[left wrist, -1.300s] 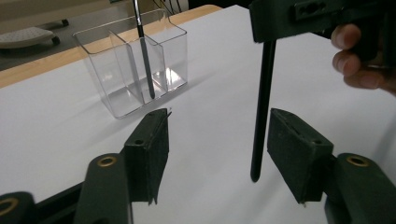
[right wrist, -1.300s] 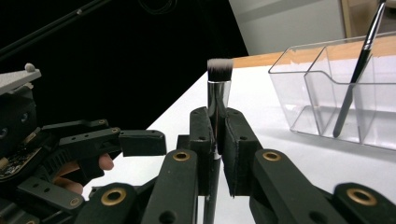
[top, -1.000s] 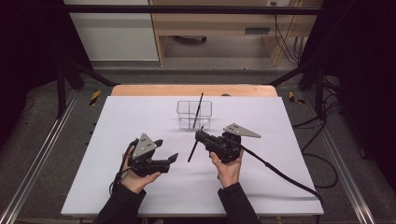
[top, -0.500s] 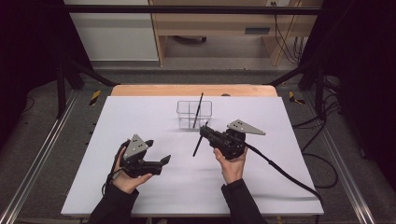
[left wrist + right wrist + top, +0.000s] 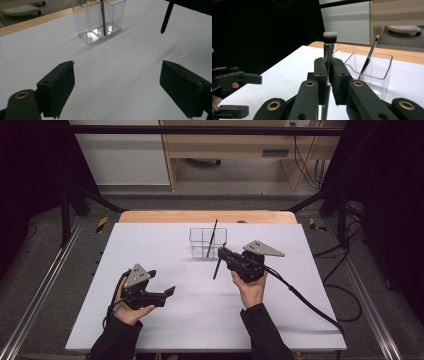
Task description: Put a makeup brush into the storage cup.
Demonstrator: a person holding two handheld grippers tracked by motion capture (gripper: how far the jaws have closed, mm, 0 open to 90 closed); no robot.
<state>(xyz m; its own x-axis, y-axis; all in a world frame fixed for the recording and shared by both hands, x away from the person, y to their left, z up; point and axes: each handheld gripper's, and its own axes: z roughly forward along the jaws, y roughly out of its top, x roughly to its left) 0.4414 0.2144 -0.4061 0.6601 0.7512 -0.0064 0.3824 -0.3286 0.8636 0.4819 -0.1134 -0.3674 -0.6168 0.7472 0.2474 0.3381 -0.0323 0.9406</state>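
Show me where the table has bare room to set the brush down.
Bare: the sheet left of the clear holder, the stretch between the left claw and right claw, and the right edge beyond the cable. Crowded: just in front of the holder, where the right claw holds the brush upright and another brush leans inside.

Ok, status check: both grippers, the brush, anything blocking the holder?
Right gripper shut on makeup brush, just short of clear holder. Left gripper open, empty. One thin brush already in holder; path clear.
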